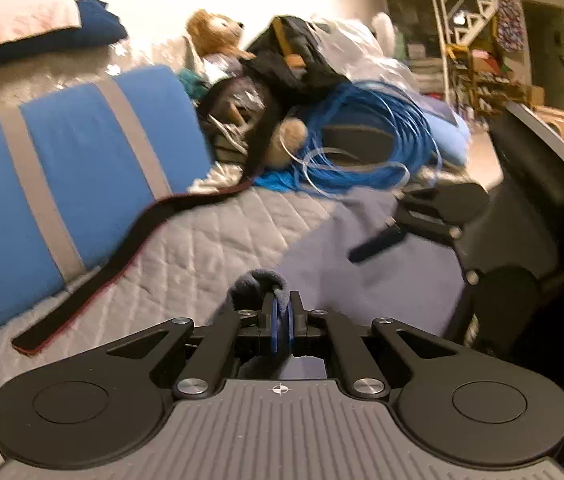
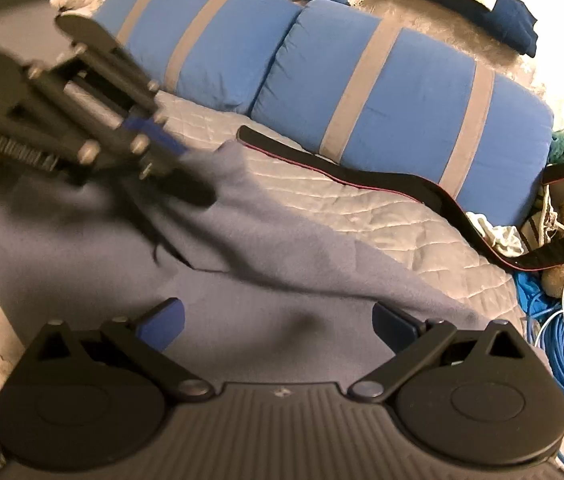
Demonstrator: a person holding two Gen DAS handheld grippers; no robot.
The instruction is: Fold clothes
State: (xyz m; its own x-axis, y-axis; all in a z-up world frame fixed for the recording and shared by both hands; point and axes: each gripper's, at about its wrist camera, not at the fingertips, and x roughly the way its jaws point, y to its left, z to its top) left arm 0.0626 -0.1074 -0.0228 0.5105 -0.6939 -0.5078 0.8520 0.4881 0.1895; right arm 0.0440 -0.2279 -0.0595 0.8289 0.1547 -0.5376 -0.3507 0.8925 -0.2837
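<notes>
The grey-blue fleece garment (image 2: 265, 264) lies spread on the quilted bed (image 2: 402, 224), in front of the blue striped pillows (image 2: 382, 92). The left tool (image 1: 282, 312) is clamped on a bunched edge of the fleece, which bulges out just past its blue pads (image 1: 275, 320). The right tool (image 2: 277, 320) hangs over the garment with its fingers wide apart, holding nothing.

Handling judgement: the fabric looks soft, light and limp, with no stiffness of its own; it will drape and sag from any single hold. The napped surface should grip the pads well and slide little on the quilt.

Recommended hold: take a second edge or corner level with the first, near the hem, so the fold line falls straight. Keep clear of the black strap (image 2: 362, 176) and the blue cable coil (image 2: 562, 340) beside the garment.
</notes>
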